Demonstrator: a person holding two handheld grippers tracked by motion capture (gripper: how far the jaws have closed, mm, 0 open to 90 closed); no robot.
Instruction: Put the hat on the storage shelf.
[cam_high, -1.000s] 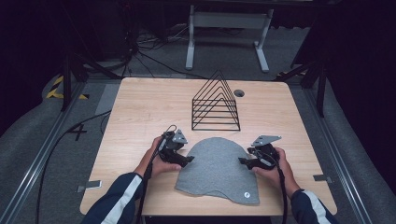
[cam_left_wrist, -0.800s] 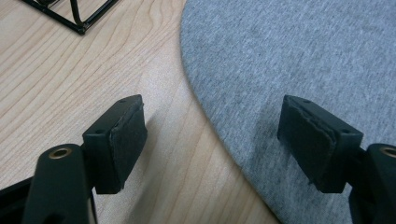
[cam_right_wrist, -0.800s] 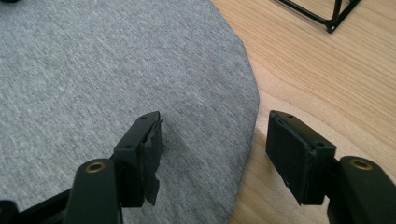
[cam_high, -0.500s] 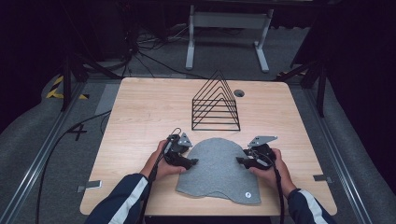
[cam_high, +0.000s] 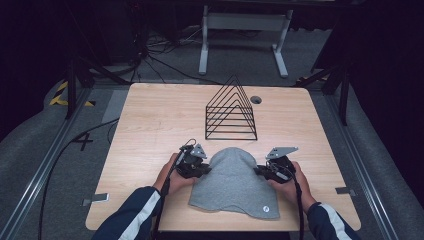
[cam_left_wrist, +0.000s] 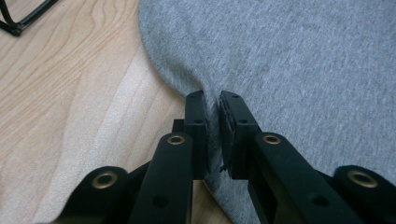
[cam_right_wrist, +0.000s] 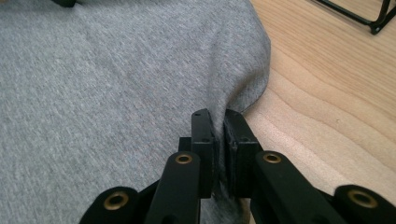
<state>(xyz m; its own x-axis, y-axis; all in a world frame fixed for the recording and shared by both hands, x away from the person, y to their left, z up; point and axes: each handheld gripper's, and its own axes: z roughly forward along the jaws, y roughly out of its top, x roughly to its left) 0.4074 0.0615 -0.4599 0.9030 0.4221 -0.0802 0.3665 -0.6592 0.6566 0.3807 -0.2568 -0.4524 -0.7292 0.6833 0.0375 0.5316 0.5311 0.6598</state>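
A grey knit beanie (cam_high: 232, 185) lies flat on the wooden table (cam_high: 150, 130), near its front edge. My left gripper (cam_high: 204, 170) is at the beanie's left edge, and its jaws have just closed: they are shut on a fold of the grey fabric (cam_left_wrist: 212, 100). On the opposite edge my right gripper (cam_high: 258, 171) has likewise just closed and pinches the cloth (cam_right_wrist: 219, 116) between its pads. Both hands rest low on the table beside the beanie (cam_right_wrist: 116, 70).
A black wire rack (cam_high: 231, 111) shaped like a triangle stands behind the beanie at mid table. A small round hole (cam_high: 256, 100) sits in the tabletop to its right. Bare wood extends to the left and right of the rack.
Both grippers' jaws have closed onto the beanie's side edges. The left hand has crept slightly inward; the right hand has stayed where it was.
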